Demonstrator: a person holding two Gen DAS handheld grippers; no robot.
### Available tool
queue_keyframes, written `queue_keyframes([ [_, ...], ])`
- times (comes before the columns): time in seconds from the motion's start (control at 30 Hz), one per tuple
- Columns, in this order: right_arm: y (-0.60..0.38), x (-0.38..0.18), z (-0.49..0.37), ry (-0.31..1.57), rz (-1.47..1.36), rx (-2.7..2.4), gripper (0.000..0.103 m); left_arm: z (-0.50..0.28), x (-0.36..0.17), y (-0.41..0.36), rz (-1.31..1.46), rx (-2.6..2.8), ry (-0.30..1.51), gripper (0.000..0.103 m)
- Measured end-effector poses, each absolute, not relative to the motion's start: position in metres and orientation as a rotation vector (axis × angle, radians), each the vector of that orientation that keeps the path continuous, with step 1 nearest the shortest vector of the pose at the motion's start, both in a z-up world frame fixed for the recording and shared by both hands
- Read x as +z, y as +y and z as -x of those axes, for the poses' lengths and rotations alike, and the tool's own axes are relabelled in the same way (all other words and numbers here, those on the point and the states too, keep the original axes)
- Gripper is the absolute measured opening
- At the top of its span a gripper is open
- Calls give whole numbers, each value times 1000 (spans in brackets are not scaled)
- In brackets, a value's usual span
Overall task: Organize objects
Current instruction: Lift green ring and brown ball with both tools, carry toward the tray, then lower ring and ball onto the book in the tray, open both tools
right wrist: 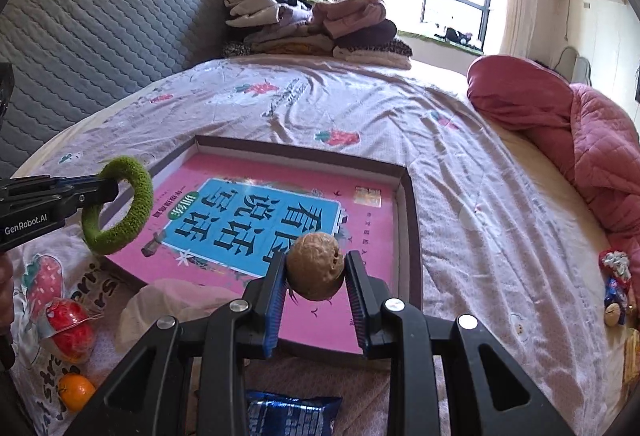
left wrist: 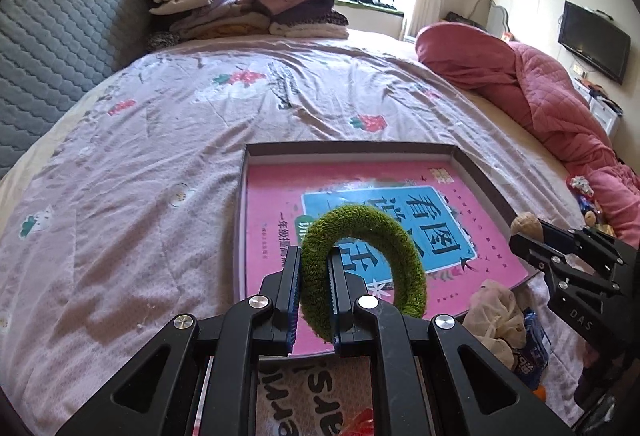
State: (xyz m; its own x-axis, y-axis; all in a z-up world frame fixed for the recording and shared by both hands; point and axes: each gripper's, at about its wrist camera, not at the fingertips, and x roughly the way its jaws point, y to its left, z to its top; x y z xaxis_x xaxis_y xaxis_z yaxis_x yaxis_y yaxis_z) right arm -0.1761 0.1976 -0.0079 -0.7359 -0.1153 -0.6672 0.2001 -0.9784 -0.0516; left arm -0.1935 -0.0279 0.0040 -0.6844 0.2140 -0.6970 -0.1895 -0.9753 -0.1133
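Observation:
A shallow open box [left wrist: 476,172] lies on the bed with a pink and blue book [left wrist: 272,220] inside it. My left gripper [left wrist: 314,268] is shut on a fuzzy green ring [left wrist: 384,228] and holds it above the box's near left part. The ring also shows in the right wrist view [right wrist: 132,204], held by the left gripper [right wrist: 108,192]. My right gripper [right wrist: 316,268] is shut on a brown walnut [right wrist: 316,264] above the book [right wrist: 360,236]. In the left wrist view the right gripper [left wrist: 524,236] holds the walnut [left wrist: 526,224] at the box's right edge [right wrist: 412,204].
Near the front lie a crumpled white bag [left wrist: 496,316], a blue snack packet [right wrist: 292,412], a red wrapped item [right wrist: 72,324] and a small orange [right wrist: 76,390]. A pink quilt [right wrist: 592,140] lies right, folded clothes [right wrist: 312,24] at the back, small toys [right wrist: 616,284] far right.

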Motion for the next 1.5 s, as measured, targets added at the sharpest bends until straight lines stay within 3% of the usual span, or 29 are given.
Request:
queue_keyframes([
  [0.9, 213, -47, 208, 131, -1310, -2692, 30, 220, -32, -22, 1320, 2609, 29, 14],
  [1.07, 215, -48, 210, 107, -1315, -2688, 30, 223, -38, -22, 1370, 2591, 50, 25],
  [1.5, 216, -49, 210, 66, -1349, -2673, 31, 224, -40, -24, 1409, 2578, 36, 29],
])
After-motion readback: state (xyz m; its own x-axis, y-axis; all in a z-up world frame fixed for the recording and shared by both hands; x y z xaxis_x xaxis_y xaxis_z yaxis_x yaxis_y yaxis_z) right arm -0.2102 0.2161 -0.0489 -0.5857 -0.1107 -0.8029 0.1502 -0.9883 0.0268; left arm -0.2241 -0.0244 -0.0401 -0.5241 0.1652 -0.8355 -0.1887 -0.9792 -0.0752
